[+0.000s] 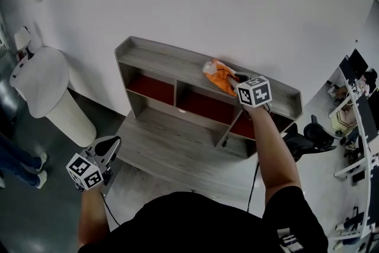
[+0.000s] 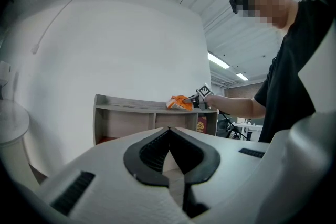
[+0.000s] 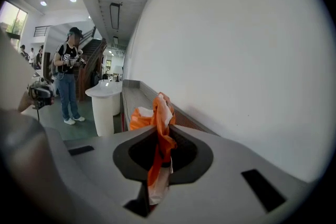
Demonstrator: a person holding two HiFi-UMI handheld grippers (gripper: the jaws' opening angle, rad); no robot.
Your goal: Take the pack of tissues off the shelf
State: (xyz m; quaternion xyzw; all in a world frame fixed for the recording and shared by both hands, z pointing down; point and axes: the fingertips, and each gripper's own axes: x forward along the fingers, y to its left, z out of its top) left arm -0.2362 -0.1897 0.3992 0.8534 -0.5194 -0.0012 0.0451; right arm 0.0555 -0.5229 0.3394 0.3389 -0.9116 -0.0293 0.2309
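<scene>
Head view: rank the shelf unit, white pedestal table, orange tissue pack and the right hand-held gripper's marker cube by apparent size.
1. Shelf unit
2. White pedestal table
3. Orange tissue pack and marker cube: these look about alike, so they are not ranked.

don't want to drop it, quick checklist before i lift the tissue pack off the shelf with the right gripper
1. Right gripper shut on the pack of tissues: ok, orange wrapper sits pinched between its jaws.
2. Hold on the pack's body: cannot tell, only crumpled wrapper shows in the jaws.
3. Pack clear of the shelf top: cannot tell.
4. Left gripper out of the way: ok, low at the left, shut, empty.
</scene>
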